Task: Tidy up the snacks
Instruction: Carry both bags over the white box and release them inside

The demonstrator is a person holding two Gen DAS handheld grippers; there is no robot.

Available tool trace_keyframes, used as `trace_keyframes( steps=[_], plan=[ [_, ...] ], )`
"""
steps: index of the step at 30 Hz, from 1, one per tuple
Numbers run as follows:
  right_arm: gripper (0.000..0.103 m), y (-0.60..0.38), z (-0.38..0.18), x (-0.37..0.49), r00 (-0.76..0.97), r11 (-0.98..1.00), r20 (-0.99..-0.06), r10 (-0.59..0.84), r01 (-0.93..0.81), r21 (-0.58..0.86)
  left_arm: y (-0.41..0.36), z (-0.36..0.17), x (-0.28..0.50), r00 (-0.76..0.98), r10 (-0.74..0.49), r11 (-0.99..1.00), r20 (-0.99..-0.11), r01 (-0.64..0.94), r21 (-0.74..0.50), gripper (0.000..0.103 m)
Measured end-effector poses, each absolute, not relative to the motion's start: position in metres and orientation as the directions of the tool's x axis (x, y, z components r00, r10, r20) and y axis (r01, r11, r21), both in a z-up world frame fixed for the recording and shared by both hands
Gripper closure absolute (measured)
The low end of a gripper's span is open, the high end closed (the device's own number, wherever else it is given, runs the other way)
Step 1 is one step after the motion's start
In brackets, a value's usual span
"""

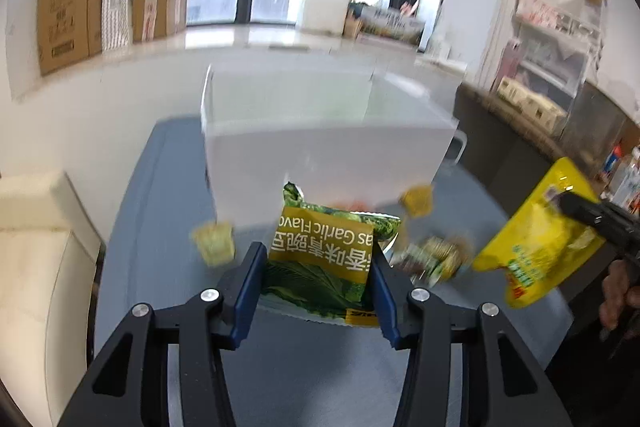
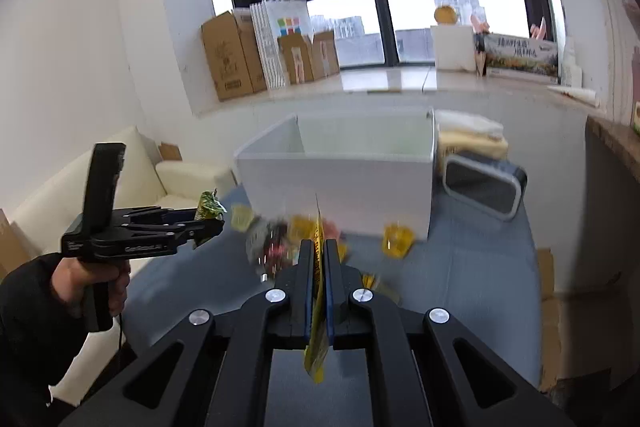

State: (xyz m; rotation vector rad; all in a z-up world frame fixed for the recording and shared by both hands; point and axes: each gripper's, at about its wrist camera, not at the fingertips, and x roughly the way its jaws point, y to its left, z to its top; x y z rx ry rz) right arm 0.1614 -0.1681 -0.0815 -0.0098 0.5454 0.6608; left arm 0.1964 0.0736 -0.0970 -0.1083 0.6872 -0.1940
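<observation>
My left gripper [image 1: 318, 259] is shut on a green garlic-pea snack bag [image 1: 328, 255] and holds it above the blue-grey table, in front of the white box [image 1: 320, 155]. It also shows in the right wrist view [image 2: 208, 221], where the green bag [image 2: 209, 207] sticks out of it. My right gripper [image 2: 319, 247] is shut on a yellow snack pouch [image 2: 318, 307], seen edge-on. In the left wrist view the yellow pouch [image 1: 536, 239] hangs at the right. Small yellow packets [image 1: 214, 241] and mixed wrapped snacks [image 1: 436, 255] lie on the table before the box.
The open white box [image 2: 340, 183] stands mid-table. A black and white container [image 2: 484, 187] lies to its right. A cream sofa [image 2: 100, 179] is on the left. Cardboard boxes [image 2: 236, 55] line the window sill. Shelves with goods [image 1: 548, 75] stand far right.
</observation>
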Motion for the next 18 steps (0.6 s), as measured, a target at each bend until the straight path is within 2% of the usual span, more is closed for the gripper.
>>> trace_keyframes(
  steps=[9,14,18],
  plan=[
    [0.099,-0.147,-0.021,0.228,0.707,0.793,-0.399,0.584,-0.602,0.093,0.081,-0.017,0.258,0.829,-0.191,0.981,-0.525,0.15,-0.12,0.049],
    [0.099,-0.12,0.002,0.287,0.729,0.801,-0.364,0.579,-0.592,0.09,0.094,-0.007,0.318,0.831,-0.16,0.986,-0.533,0.113,-0.121,0.049],
    [0.099,-0.106,0.002,0.328,0.732,0.813,-0.375,0.569,-0.569,0.121,0.108,-0.018,0.358,0.811,-0.171,0.982,-0.56,0.091,-0.168,0.049]
  ],
)
